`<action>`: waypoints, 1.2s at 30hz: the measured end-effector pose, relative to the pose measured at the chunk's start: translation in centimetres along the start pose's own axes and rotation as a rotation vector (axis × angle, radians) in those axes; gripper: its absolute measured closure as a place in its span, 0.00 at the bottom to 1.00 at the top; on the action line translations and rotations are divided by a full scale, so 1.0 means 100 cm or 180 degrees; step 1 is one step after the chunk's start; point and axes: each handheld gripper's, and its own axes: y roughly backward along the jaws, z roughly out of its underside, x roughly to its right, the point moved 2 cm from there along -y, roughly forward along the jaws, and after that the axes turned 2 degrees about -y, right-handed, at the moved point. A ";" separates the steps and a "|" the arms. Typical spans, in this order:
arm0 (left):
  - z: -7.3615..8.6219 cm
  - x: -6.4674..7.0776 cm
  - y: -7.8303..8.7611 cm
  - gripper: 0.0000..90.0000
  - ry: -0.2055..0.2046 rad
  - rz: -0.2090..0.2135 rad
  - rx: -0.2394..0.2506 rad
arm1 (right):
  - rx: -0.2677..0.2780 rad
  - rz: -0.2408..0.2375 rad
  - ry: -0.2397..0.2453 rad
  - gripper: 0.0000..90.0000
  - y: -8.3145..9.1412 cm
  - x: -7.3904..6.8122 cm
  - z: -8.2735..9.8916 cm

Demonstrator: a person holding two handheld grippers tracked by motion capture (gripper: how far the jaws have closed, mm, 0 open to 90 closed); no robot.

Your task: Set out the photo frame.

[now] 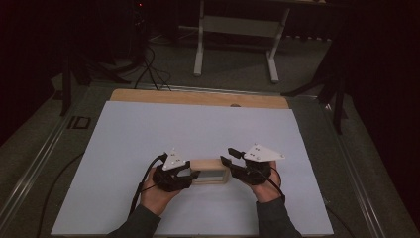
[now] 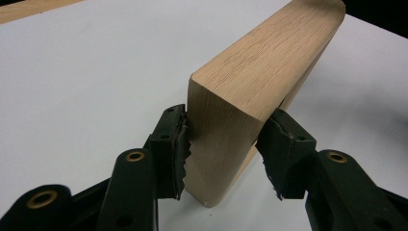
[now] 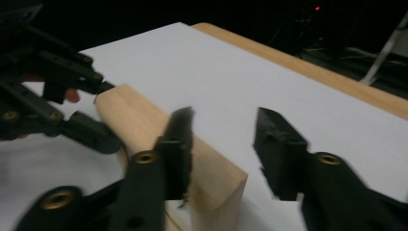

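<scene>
I have a wooden block (image 1: 210, 170) standing on the white sheet (image 1: 148, 134) that covers the desk, near the front edge and about midway between the left and right edges. Its long axis runs left to right across the desk, so each short end faces one of my hands.

My left gripper (image 2: 223, 154) is on the left end of the block. In the left gripper view the jaws sit on either side of that end face, the near pad pressed against the wood and the far one at the opposite edge — I read that as a grip, with the block between the jaws.

My right gripper (image 3: 221, 154) is at the right end. In the right gripper view its jaws stand apart: the left jaw lies against the side of the block, and the right jaw hangs over bare sheet with clear space beside it. That picture is blurred, so I can't say for sure whether the left pad touches the wood, but nothing is clamped.

What the next move turns on is this: the block lies to the left of the right gripper's open gap, not inside it. I judge that the right hand needs to shift so the end of the block comes between both jaws before closing. The left hand holds the other end meanwhile, and both hands are equally near.
</scene>
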 end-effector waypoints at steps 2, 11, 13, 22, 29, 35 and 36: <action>0.000 0.000 0.000 0.60 -0.0004 -0.0004 -0.0001 | -0.0044 -0.0024 -0.0018 0.54 0.001 0.000 0.001; 0.001 -0.001 -0.001 0.60 0.0036 0.0029 0.0001 | -0.0258 -0.0210 -0.0030 0.41 -0.009 -0.002 0.010; 0.001 -0.002 -0.001 0.60 0.0029 0.0022 -0.0008 | -0.0313 -0.0252 -0.0033 0.40 -0.012 -0.002 0.014; 0.001 -0.005 -0.001 0.62 0.0043 0.0044 -0.0013 | -0.0382 -0.0347 -0.0039 0.39 -0.016 0.002 0.021; 0.001 -0.006 -0.002 0.62 0.0049 0.0066 -0.0006 | -0.0452 -0.0342 0.0007 0.42 -0.020 0.004 0.024; 0.001 -0.006 -0.002 0.62 0.0050 0.0079 -0.0006 | -0.0509 -0.0361 0.0009 0.50 -0.021 0.008 0.028; 0.001 -0.007 -0.002 0.62 0.0049 0.0080 -0.0009 | -0.0512 -0.0354 -0.0001 0.51 -0.020 0.009 0.029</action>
